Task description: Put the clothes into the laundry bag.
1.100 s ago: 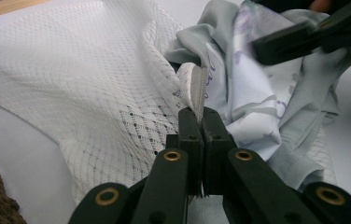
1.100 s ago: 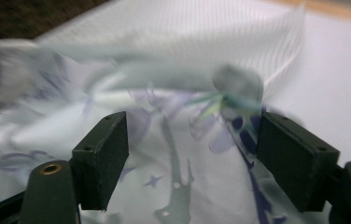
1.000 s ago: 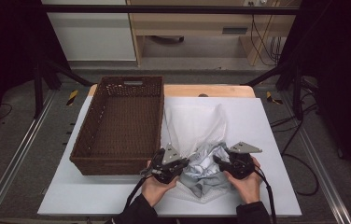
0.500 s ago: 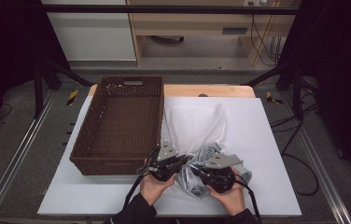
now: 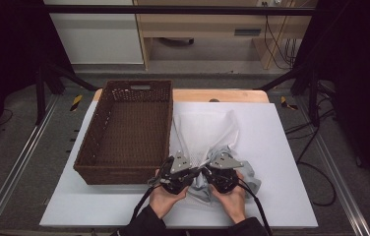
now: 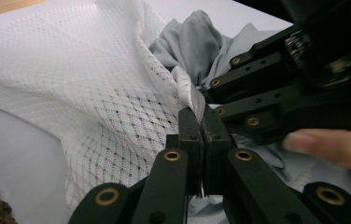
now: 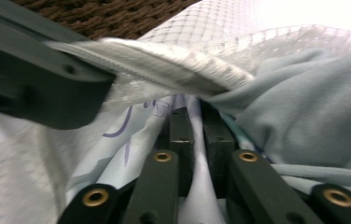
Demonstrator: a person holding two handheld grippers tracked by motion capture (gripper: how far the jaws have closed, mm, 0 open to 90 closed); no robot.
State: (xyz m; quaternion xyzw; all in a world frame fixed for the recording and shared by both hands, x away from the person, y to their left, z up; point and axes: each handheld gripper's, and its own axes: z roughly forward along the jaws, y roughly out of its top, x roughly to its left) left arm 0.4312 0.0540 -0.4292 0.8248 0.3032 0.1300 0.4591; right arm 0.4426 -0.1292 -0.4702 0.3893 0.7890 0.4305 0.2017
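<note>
Wicker basket (image 5: 126, 132) walls off everything from nine to eleven o'clock of the two grippers, its near rim just beside the left gripper (image 5: 189, 176). At twelve o'clock the white mesh bag (image 5: 205, 130) lies flat, low enough to pass over. From one to three o'clock the white board (image 5: 276, 147) lies bare, wide room there. Between the grippers, bunched grey cloth (image 5: 249, 179) fills the gap.

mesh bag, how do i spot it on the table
On the white board, look just right of the brown wicker basket. The mesh bag lies there, white and netted, unlike the plain pale grey-blue cloth bunched at its near end.
</note>
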